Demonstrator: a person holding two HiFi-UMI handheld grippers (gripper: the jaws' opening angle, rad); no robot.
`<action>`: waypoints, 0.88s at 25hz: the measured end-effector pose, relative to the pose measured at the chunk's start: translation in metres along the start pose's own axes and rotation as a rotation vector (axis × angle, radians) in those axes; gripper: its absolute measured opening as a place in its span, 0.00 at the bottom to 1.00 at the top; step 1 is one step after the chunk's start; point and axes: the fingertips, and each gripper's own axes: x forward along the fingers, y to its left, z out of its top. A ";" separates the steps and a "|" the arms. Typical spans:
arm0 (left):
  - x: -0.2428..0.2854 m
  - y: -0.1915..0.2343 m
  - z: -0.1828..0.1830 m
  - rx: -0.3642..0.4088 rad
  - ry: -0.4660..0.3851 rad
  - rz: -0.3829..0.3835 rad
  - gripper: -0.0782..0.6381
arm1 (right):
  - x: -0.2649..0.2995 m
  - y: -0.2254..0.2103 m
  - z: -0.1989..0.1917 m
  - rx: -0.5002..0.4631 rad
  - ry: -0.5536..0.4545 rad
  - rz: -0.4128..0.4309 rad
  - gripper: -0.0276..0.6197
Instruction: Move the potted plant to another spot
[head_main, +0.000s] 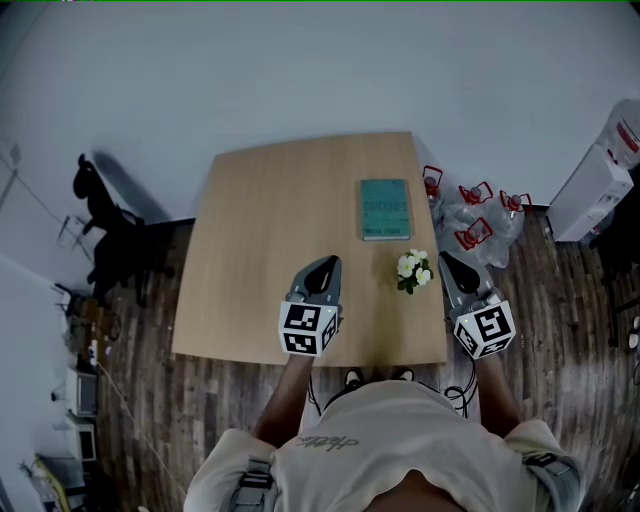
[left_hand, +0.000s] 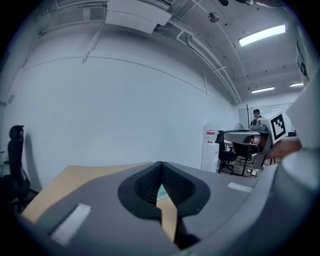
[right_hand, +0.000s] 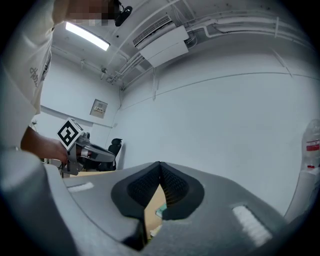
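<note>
A: Table (head_main: 260, 220), near edge: your left gripper (head_main: 328, 262) and right gripper (head_main: 446, 260) are both pressed together, empty.
B: And the potted plant (head_main: 413, 271)?
A: Between them, near your right. Reach in closed and you'd likely tip it toward the book (head_main: 385, 208).

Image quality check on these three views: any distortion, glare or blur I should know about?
Head view: strong fisheye, the table edges bow; white blooms of the potted plant are bright with little detail. Left gripper view: round black vignette, ceiling light strip blown out, left gripper body close and soft. Right gripper view: same vignette, its own light strip glaring.
</note>
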 end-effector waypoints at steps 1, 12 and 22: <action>-0.002 0.000 0.001 -0.001 -0.002 0.000 0.12 | -0.001 0.001 0.000 0.010 -0.001 -0.002 0.05; -0.008 -0.007 -0.008 0.000 0.017 -0.022 0.12 | -0.016 0.007 -0.005 0.013 -0.011 -0.017 0.05; -0.001 -0.013 -0.019 -0.024 0.032 -0.054 0.12 | -0.025 0.012 -0.021 0.054 0.034 -0.019 0.05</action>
